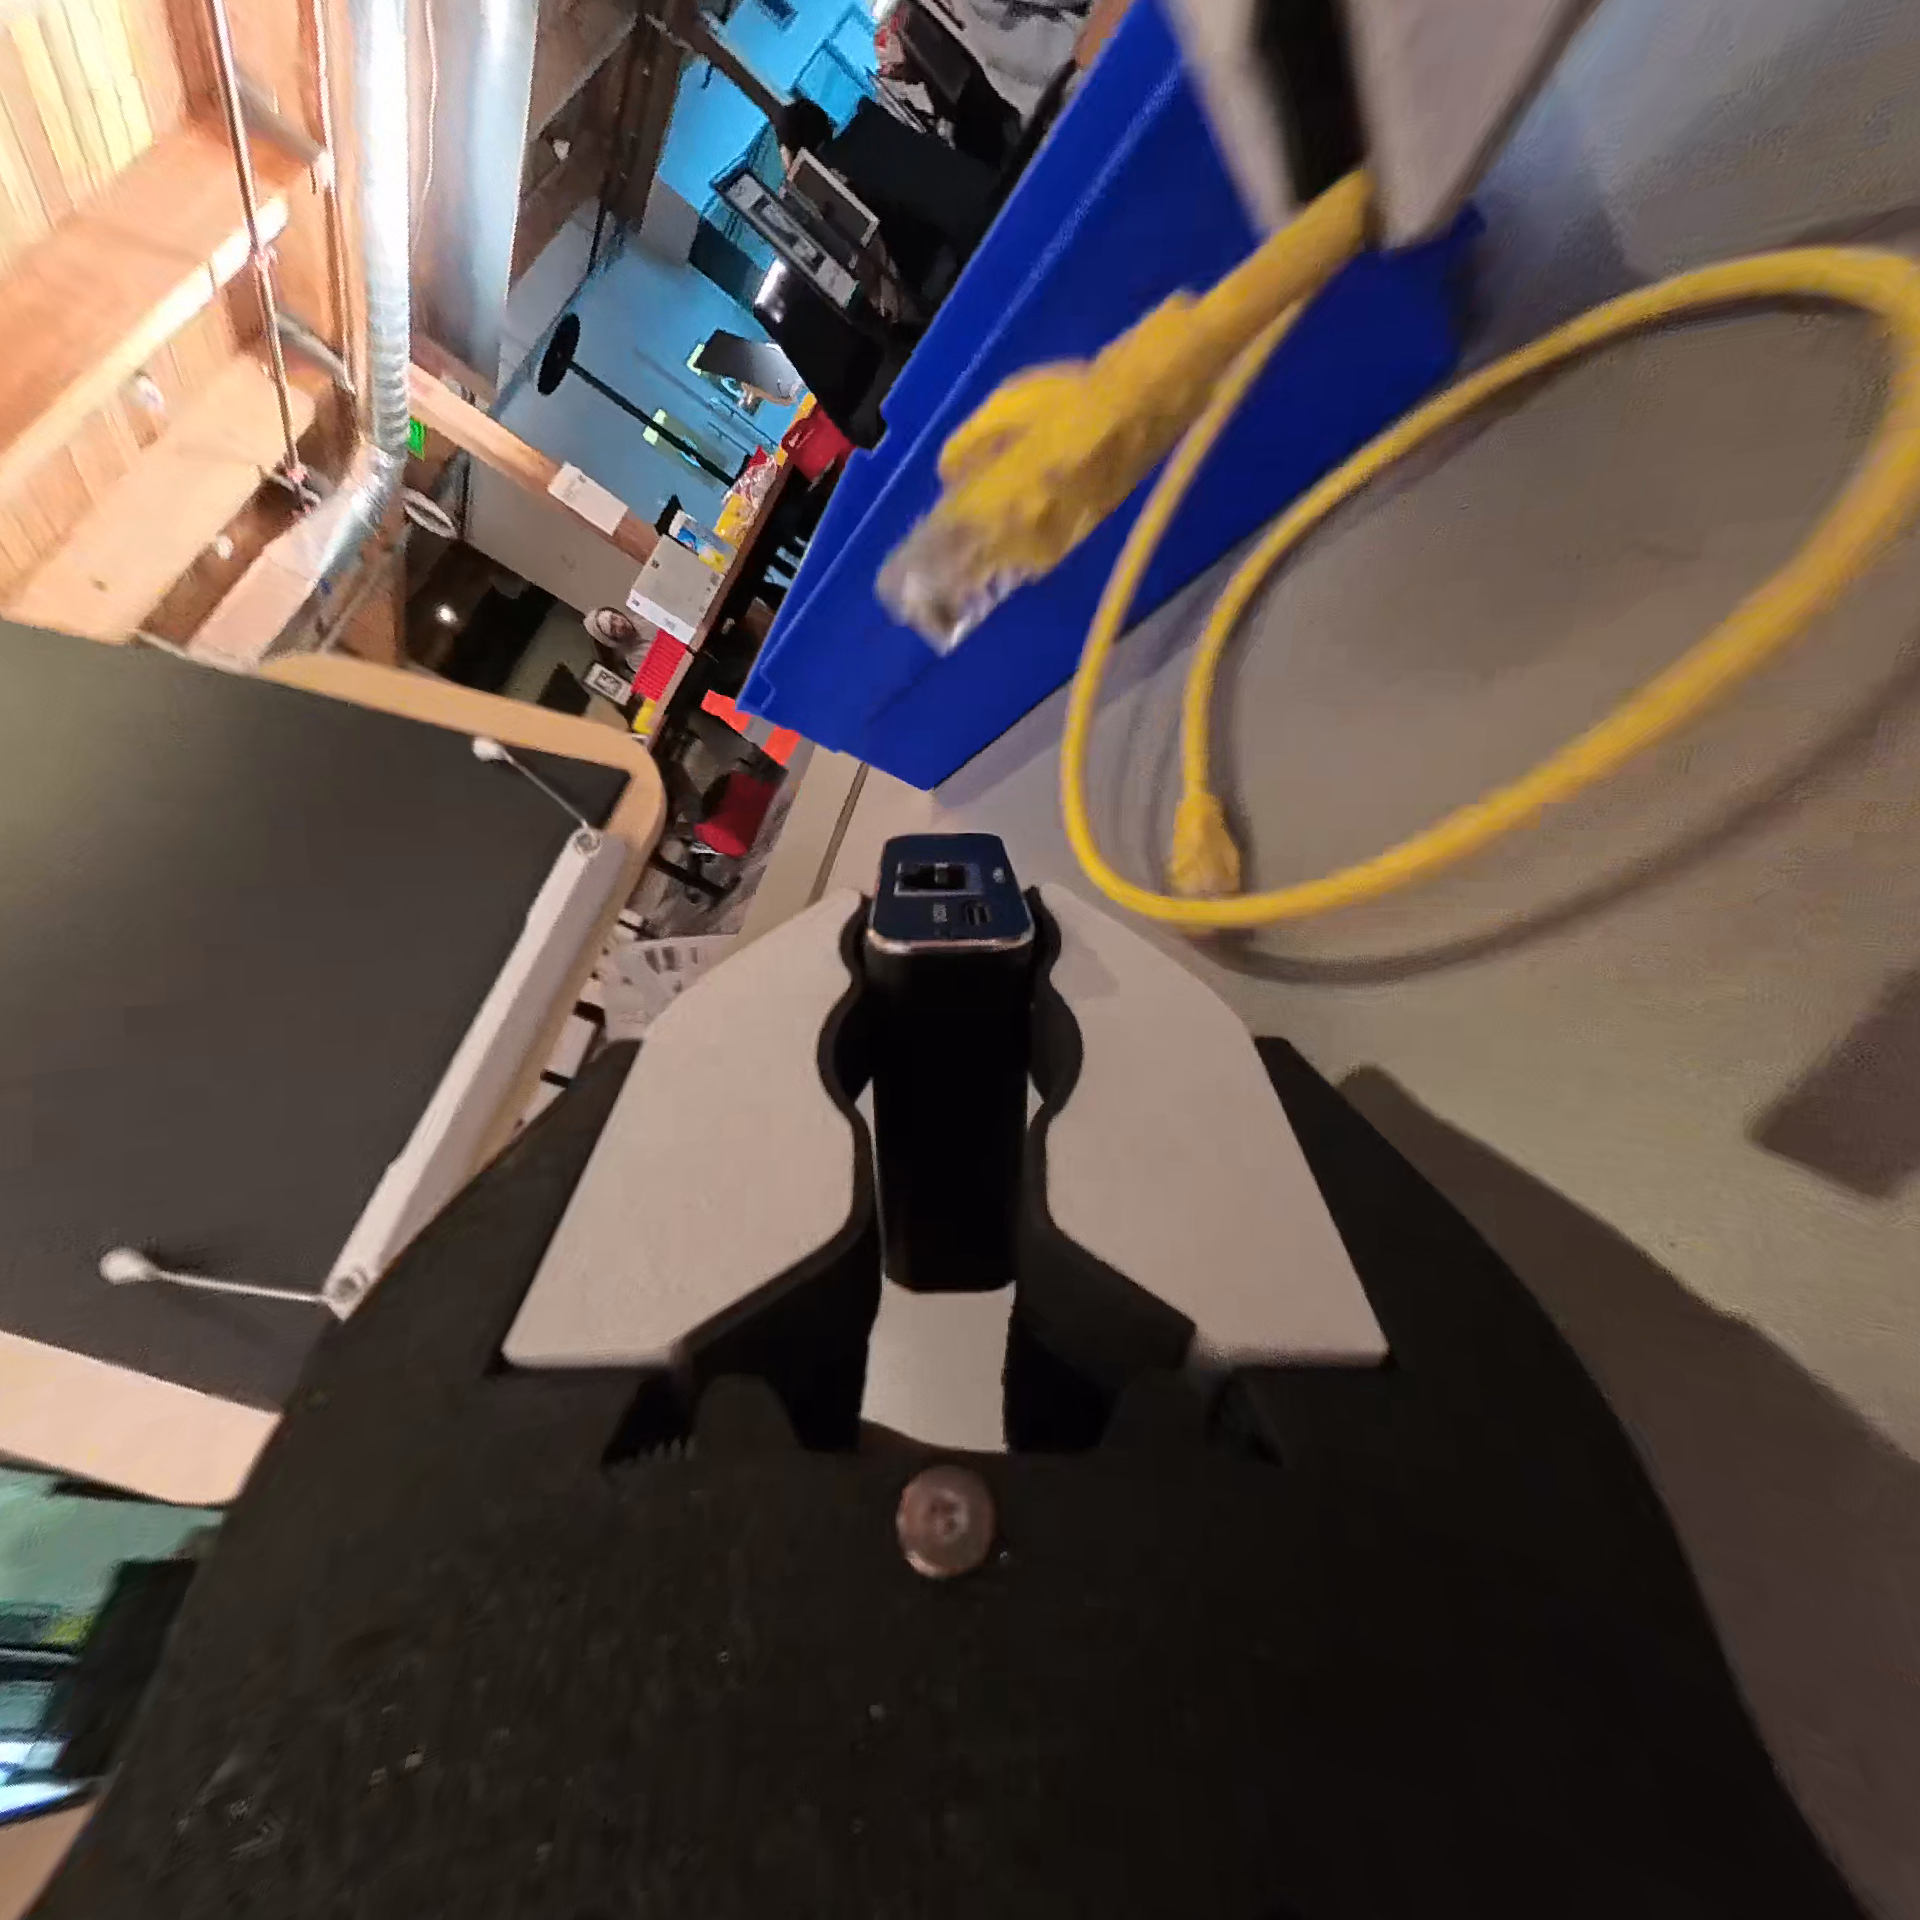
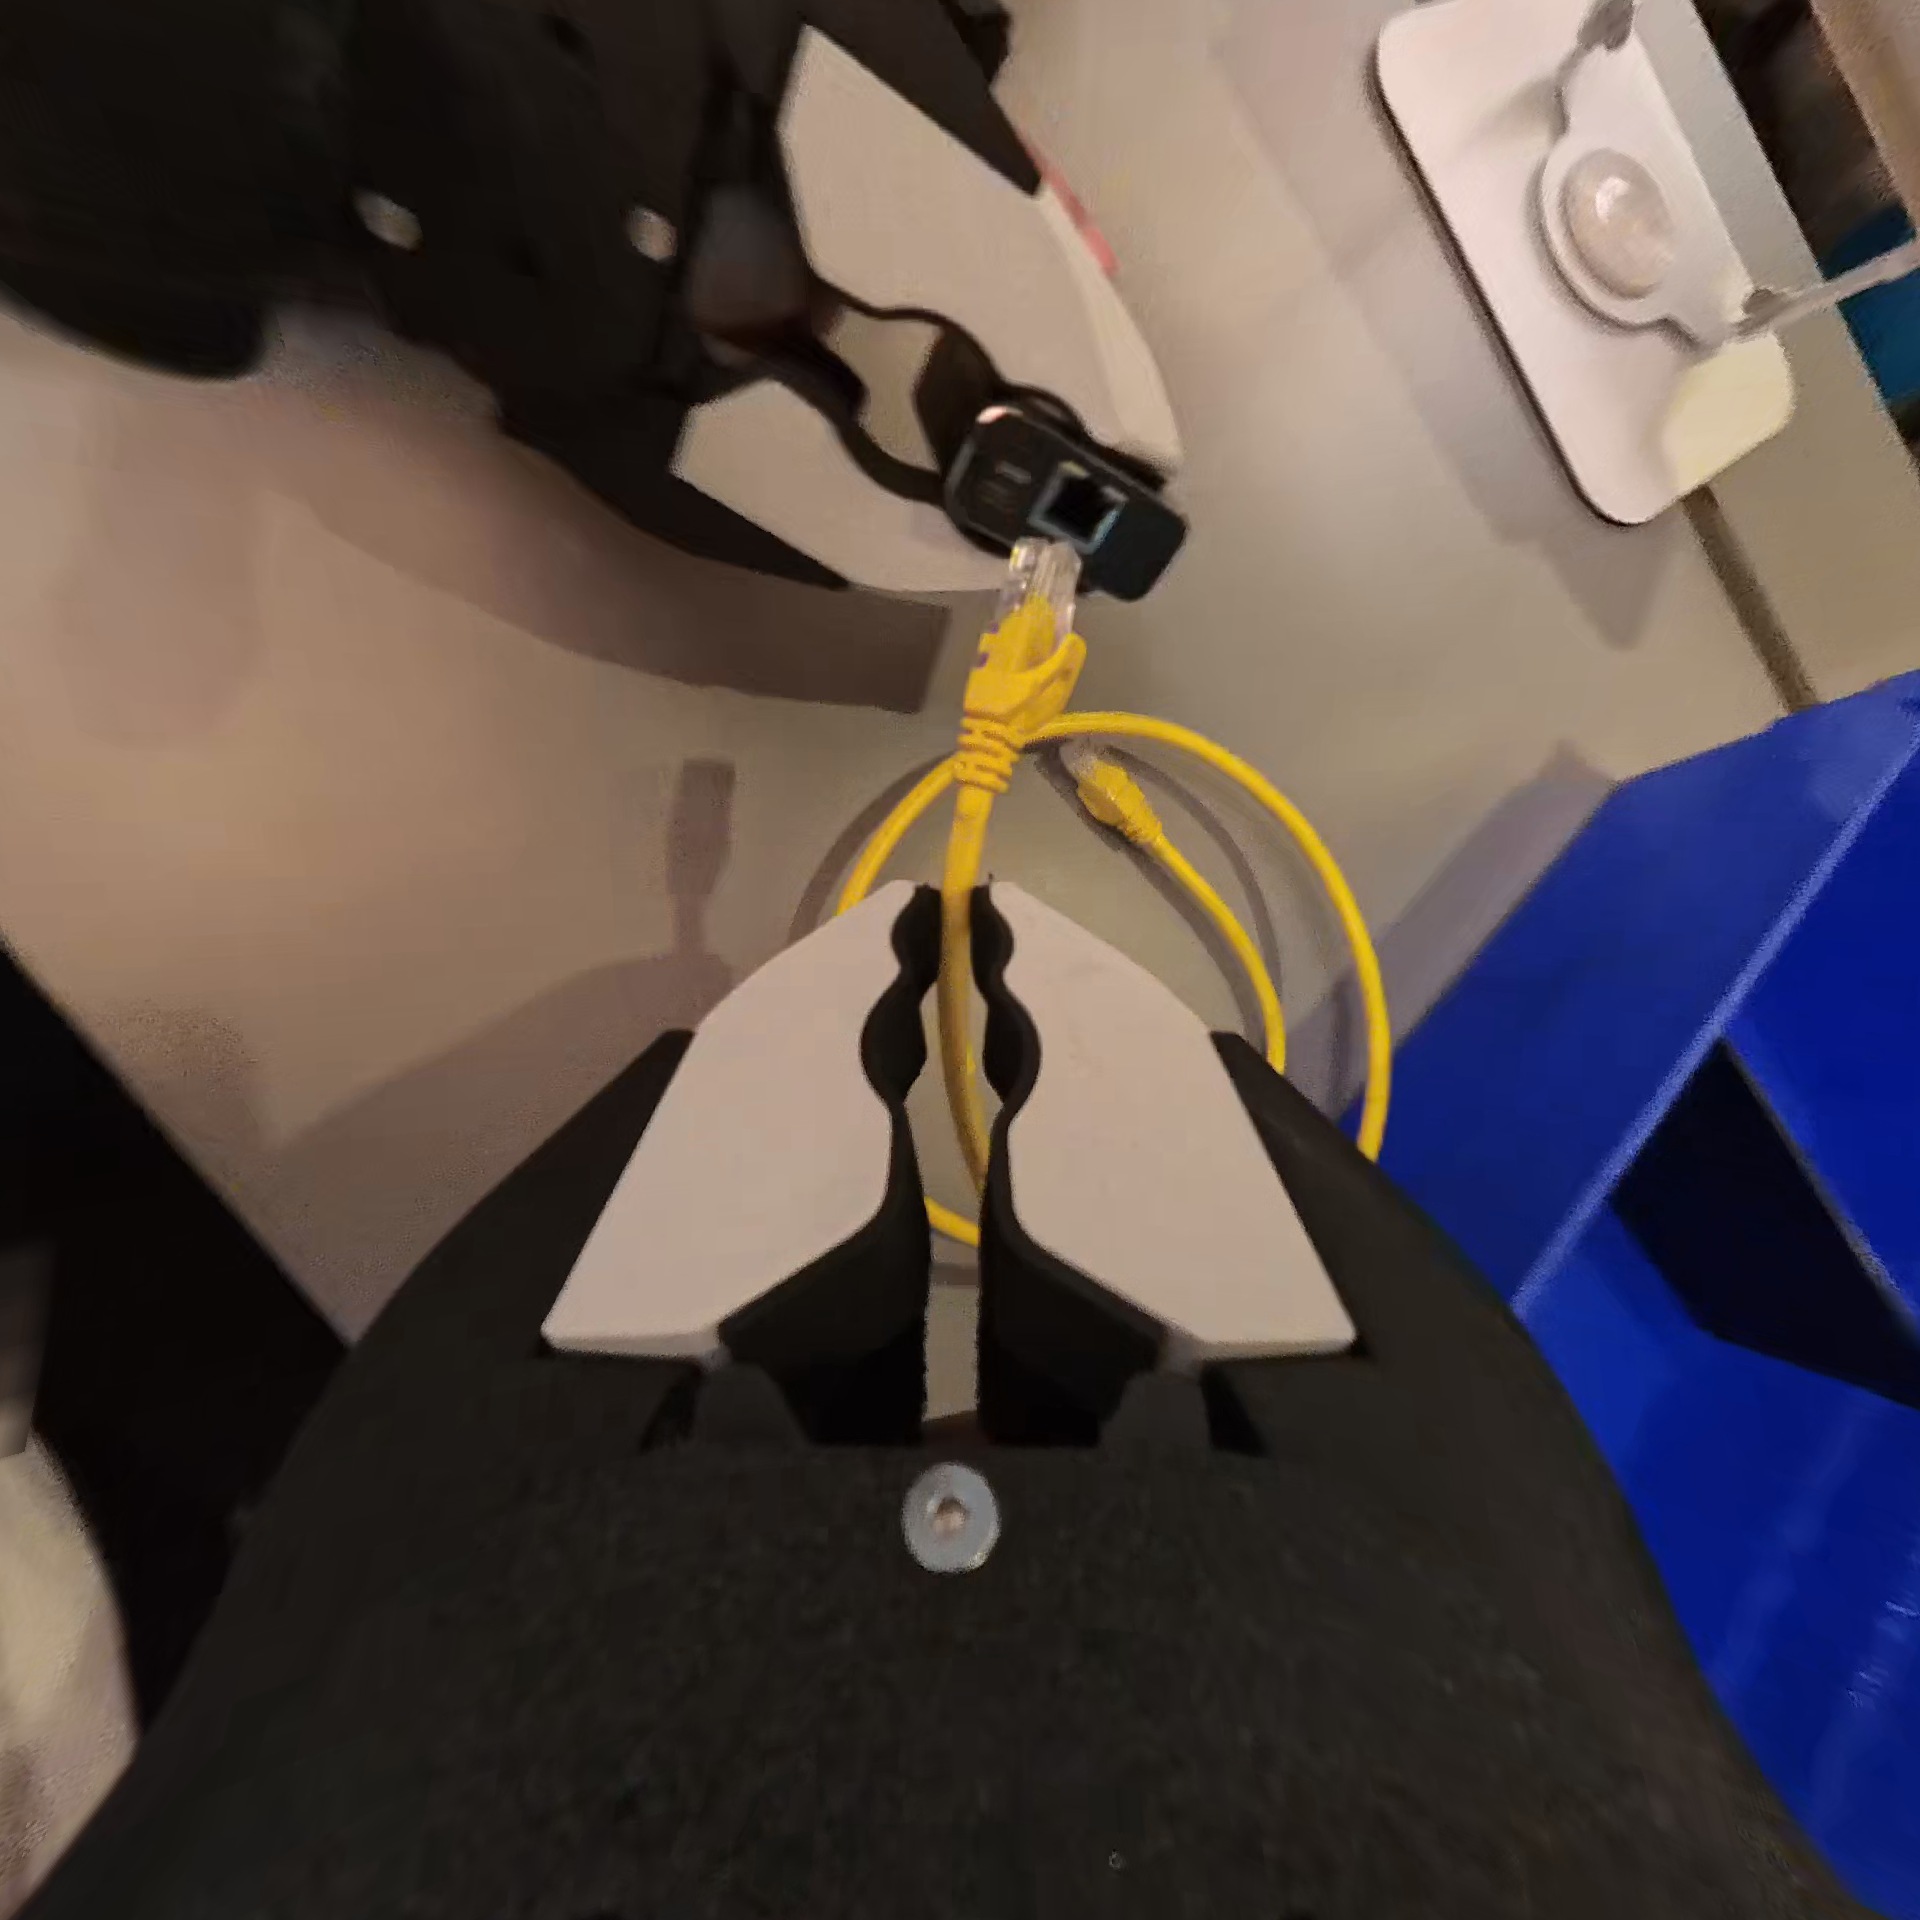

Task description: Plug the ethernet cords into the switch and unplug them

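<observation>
My left gripper is shut on a small black switch with a dark blue port face, held above the table. It also shows in the right wrist view, held by the left gripper. My right gripper is shut on a yellow ethernet cord. The cord's clear plug sits just below the switch's open port, not inserted. In the left wrist view the plug hangs blurred, up and right of the switch, held by the right gripper. The cord's other end lies on the table.
A blue plastic bin stands on the grey table beside the cord loop; it also shows in the right wrist view. A white plate with a round dome lies at the far right. A black panel stands to the left. The black panel is about 35 centimetres from my left fingertips.
</observation>
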`<state>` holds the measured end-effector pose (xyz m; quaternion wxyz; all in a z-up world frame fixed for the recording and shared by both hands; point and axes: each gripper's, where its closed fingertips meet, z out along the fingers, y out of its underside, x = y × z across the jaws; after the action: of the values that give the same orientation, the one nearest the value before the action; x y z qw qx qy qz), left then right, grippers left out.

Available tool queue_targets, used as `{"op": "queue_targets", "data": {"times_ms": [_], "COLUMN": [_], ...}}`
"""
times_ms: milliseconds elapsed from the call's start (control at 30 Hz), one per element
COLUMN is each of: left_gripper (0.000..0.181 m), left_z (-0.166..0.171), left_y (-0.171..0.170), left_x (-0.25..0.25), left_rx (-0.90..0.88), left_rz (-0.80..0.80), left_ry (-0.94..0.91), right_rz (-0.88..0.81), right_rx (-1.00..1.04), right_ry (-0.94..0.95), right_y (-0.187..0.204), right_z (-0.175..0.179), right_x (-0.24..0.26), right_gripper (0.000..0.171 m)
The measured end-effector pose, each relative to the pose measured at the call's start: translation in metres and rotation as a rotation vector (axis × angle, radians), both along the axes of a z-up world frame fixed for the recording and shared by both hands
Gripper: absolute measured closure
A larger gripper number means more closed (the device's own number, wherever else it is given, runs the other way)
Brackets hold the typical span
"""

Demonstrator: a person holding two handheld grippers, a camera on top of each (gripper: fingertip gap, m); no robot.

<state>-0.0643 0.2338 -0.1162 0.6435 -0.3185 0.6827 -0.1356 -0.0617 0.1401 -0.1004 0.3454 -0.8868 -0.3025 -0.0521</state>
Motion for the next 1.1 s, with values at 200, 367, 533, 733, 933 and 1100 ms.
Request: {"op": "queue_targets", "data": {"times_ms": [200,367,533,733,933,1100], "left_gripper": [0.155,0.156,0.156,0.156,0.155,0.155], "left_z": [-0.008,-0.009,-0.016,-0.028,-0.030,-0.034], "left_y": [-0.010,-0.007,-0.005,-0.006,-0.005,-0.009], "left_x": [0.000,-0.002,-0.001,0.000,0.000,0.001], "left_rx": [0.210,0.284,0.332,0.346,0.366,0.369], "left_rz": [0.012,0.038,0.046,0.037,0.058,0.045], "left_ry": [0.075,0.103,0.146,0.205,0.226,0.239], "right_rz": [0.030,0.026,0.020,0.034,0.000,-0.064], "right_rx": [-0.083,-0.089,-0.112,-0.132,-0.078,-0.054], "right_ry": [-0.280,-0.296,-0.249,-0.336,-0.290,0.136], "right_y": [0.017,0.023,0.028,0.027,0.033,0.039], "right_z": [-0.028,-0.036,-0.044,-0.054,-0.057,-0.054], "right_x": [0.018,0.015,0.014,0.016,0.016,0.003], "right_gripper": [0.165,0.165,0.165,0.165,0.164,0.139]}}
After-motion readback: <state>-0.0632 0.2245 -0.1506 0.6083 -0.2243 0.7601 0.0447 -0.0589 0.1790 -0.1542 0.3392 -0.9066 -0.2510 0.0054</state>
